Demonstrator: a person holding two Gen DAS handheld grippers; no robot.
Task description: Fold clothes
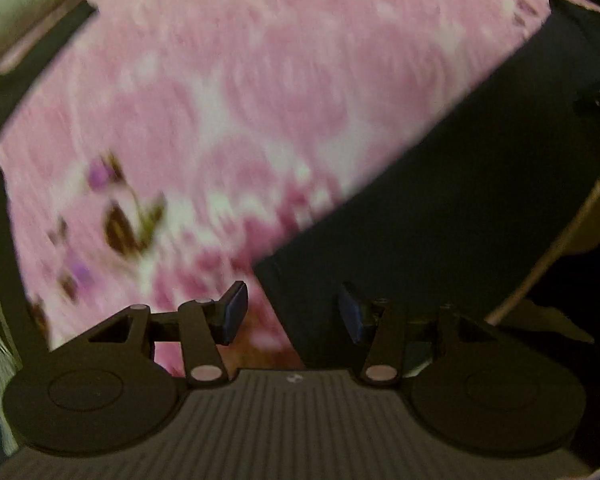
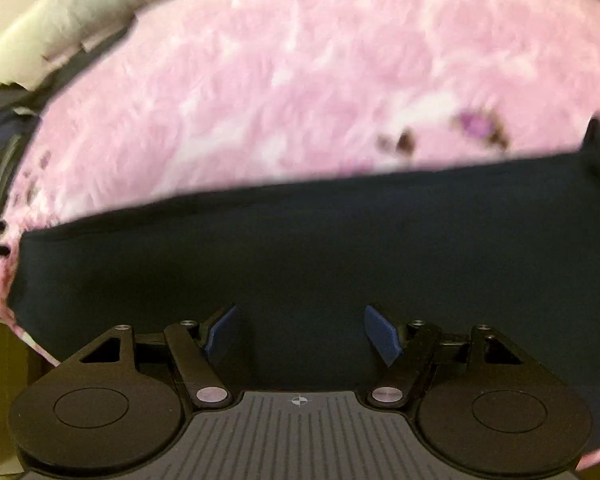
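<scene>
Left gripper [image 1: 288,312] pointing straight down, jaws parted, nothing between blue pads [image 1: 234,312], released. Below it, edge of dark navy garment [image 1: 440,200] running diagonally across pink floral blanket [image 1: 240,100]; picture blurred. Garment lying flat on blanket, along blanket's near edge in right wrist view. Right gripper [image 2: 302,334] angled steeply down over dark navy garment [image 2: 300,248], jaws spread wide, pads [image 2: 382,334] clear of cloth, gripping nothing. Pink blanket [image 2: 280,80] fills far side; pale bedding [image 2: 40,20] past blanket's far left corner.
</scene>
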